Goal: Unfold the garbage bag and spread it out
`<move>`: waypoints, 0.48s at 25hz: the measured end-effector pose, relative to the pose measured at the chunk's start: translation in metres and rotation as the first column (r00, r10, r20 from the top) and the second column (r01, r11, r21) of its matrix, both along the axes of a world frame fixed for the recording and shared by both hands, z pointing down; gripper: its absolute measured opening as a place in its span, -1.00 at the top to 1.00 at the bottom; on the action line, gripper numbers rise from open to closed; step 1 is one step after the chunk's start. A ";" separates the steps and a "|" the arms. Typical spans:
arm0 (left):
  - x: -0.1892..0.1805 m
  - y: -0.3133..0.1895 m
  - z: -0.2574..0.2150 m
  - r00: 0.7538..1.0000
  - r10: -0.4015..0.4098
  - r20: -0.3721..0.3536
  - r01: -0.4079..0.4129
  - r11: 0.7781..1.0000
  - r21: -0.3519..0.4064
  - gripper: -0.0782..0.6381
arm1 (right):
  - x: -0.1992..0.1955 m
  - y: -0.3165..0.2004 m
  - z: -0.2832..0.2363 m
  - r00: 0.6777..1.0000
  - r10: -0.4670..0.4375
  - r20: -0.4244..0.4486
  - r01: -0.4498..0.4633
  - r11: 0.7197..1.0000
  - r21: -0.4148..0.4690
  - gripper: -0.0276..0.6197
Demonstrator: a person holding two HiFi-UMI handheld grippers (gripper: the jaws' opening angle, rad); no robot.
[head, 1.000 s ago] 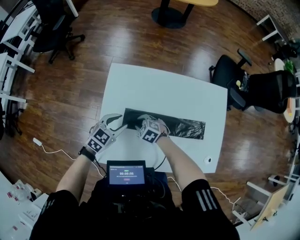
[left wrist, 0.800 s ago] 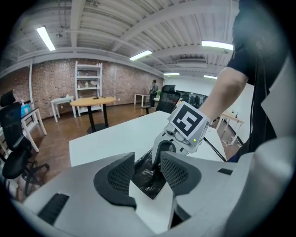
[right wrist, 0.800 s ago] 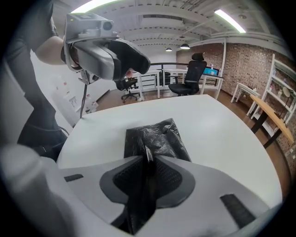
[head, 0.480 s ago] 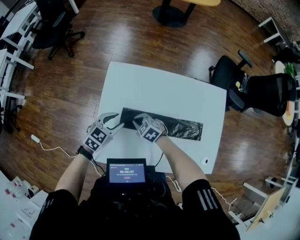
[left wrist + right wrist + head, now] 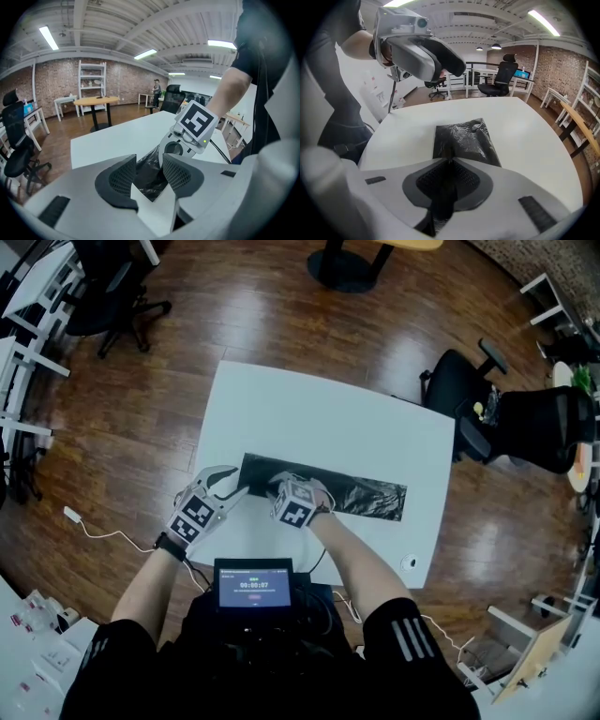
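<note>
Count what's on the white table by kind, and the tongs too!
Garbage bag: 1
Tongs: 2, the left tongs and the right tongs
Small round white thing: 1
Total: 4

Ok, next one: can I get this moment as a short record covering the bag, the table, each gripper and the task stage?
garbage bag: black, a folded strip lying flat across the table
table: white, carries the bag
left gripper: jaws apart, the bag's left corner lies between them, pads not pressing it
right gripper: at the bag's near edge, jaws nearly together after just opening a little; film at their tips, grip unclear
task stage: unfolding not yet done
</note>
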State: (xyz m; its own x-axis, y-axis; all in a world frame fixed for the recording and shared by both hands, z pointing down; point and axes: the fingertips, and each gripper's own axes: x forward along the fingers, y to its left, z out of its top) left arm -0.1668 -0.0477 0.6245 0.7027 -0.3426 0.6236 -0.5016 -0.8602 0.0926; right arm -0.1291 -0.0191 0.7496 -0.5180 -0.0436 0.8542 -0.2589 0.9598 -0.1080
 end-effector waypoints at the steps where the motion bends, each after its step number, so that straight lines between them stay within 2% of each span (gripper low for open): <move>1: 0.000 0.001 0.001 1.000 0.000 0.002 0.000 1.000 -0.001 0.27 | -0.001 0.000 0.000 1.000 0.000 0.002 0.000 1.000 0.003 0.77; 2: 0.000 0.002 0.001 1.000 -0.002 0.004 0.002 1.000 -0.002 0.27 | -0.001 0.000 -0.001 1.000 0.000 0.004 0.000 1.000 0.003 0.87; 7: 0.000 0.004 0.001 1.000 -0.011 0.002 0.011 1.000 -0.003 0.27 | -0.002 -0.002 -0.003 1.000 0.017 0.013 -0.017 1.000 -0.001 0.89; 12: -0.002 0.004 -0.001 1.000 -0.021 0.001 0.021 1.000 0.004 0.27 | -0.001 -0.021 -0.037 0.977 0.161 0.141 -0.157 0.987 -0.042 0.89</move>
State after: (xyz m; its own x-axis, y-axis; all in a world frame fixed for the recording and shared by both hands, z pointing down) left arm -0.1686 -0.0437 0.6238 0.6946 -0.3600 0.6228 -0.5198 -0.8497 0.0885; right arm -0.1305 -0.0398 0.7129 -0.6239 -0.1101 0.7737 -0.3874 0.9034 -0.1839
